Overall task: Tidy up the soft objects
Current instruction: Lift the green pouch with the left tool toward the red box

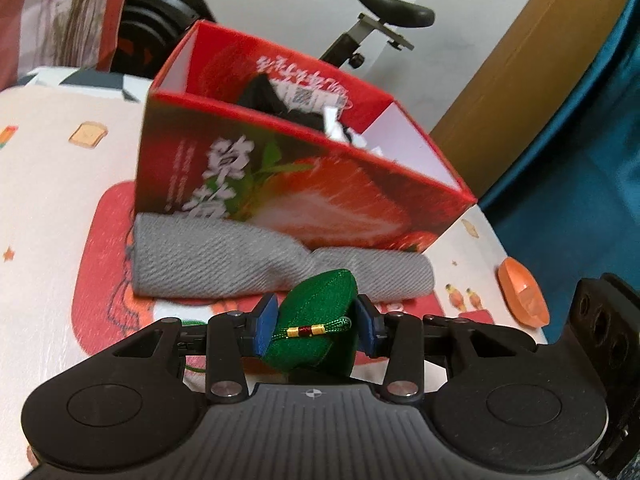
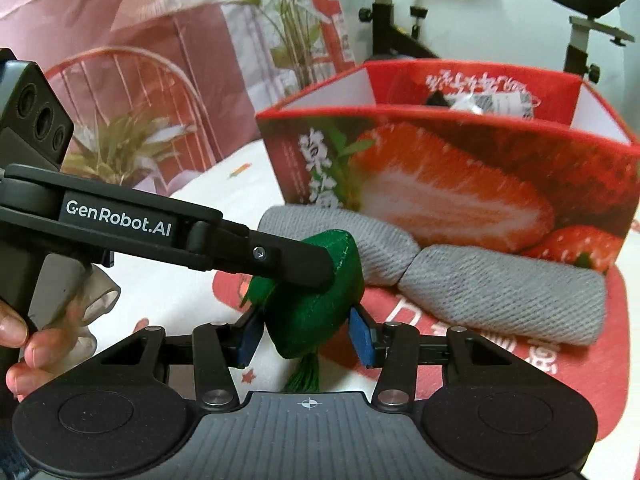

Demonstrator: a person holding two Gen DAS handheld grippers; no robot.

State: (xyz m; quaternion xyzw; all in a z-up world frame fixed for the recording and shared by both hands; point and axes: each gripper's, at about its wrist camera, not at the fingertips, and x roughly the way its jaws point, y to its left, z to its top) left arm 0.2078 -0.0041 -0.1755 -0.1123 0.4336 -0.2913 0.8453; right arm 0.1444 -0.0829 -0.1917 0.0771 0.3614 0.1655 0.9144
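A green stuffed pouch (image 1: pixel 316 320) with a green cord and gold-red bead sits between the blue pads of my left gripper (image 1: pixel 318 326), which is shut on it. In the right wrist view the same pouch (image 2: pixel 320 312) also lies between the pads of my right gripper (image 2: pixel 306 334), and the left gripper's finger (image 2: pixel 288 264) presses on its top. A folded grey cloth (image 1: pixel 256 260) lies just beyond, against the red strawberry box (image 1: pixel 320 184). The box holds dark and white items (image 1: pixel 280 100).
A small orange dish (image 1: pixel 522 294) sits at the table's right edge. The patterned tablecloth (image 1: pixel 48 208) covers the table. An exercise bike (image 1: pixel 384 20) and a brown board stand behind. A hand (image 2: pixel 24 344) holds the left gripper's handle.
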